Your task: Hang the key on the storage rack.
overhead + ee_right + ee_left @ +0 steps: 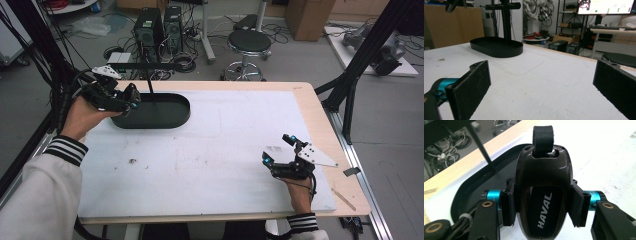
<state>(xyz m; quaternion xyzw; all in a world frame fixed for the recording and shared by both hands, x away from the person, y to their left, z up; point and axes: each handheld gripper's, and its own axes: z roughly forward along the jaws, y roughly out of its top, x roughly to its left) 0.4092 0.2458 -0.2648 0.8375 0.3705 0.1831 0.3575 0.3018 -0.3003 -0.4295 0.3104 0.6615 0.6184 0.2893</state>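
My left gripper (129,99) is shut on a glossy dark car key fob (543,192) marked HAVAL, with a black strap loop (543,138) at its far end. It hovers over the left end of a black oval tray (167,112) that carries an upright post with a crossbar (142,65). In the left gripper view the pads (507,203) press both sides of the fob above the tray (476,185). My right gripper (281,148) rests low at the table's right front, jaws wide open with nothing between them; its pads (476,82) face the tray (496,47) far off.
The white mat (215,150) covers most of the wooden table (320,115). A small dark speck (132,161) lies on the mat at left. A strip of tape (351,171) sits by the right edge. Behind the table stand a stool (249,42) and computer towers (160,25).
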